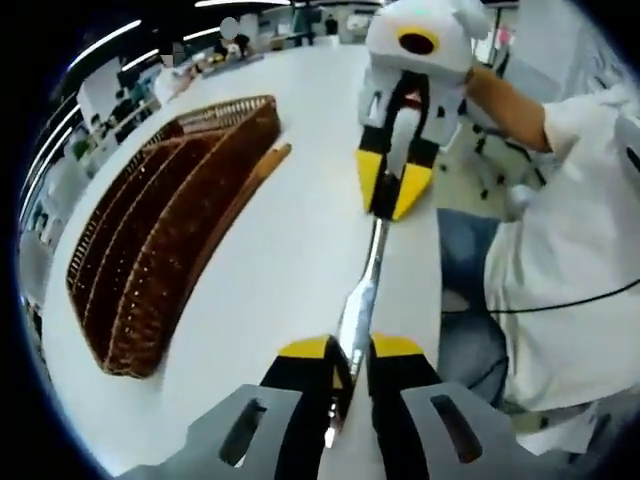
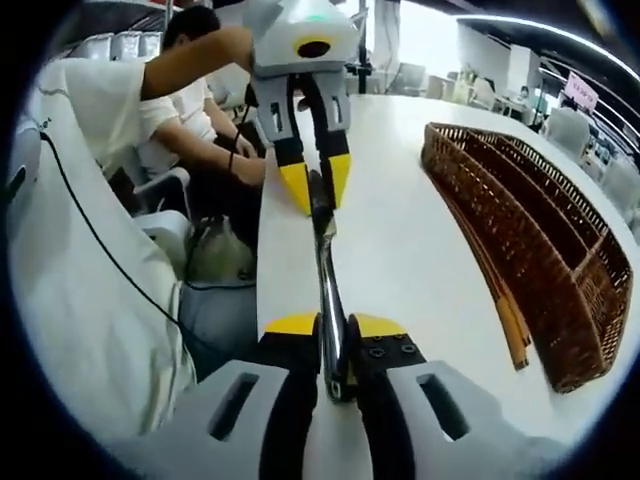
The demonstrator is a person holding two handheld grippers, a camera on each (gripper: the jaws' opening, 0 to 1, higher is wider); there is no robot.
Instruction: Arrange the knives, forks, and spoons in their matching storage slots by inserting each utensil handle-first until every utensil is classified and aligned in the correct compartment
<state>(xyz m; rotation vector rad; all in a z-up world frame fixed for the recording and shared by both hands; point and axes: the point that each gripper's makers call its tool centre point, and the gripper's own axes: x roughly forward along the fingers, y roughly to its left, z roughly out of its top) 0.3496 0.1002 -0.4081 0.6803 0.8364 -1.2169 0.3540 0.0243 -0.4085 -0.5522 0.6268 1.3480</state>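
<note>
One shiny metal utensil (image 1: 368,275) spans between two yellow-tipped grippers above a white table (image 1: 270,250). One brown wicker slotted basket (image 1: 160,240) lies beside them; an office room lies behind. The left gripper (image 1: 350,352) and right gripper (image 2: 334,330) each clamp one end.

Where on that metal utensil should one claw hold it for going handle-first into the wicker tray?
Both claws clamp the utensil now, left claw at one end, right claw at the other. I cannot tell which end is the handle. Probably keep the head-end grip, release the other, leaving the handle free toward the wicker tray.
</note>
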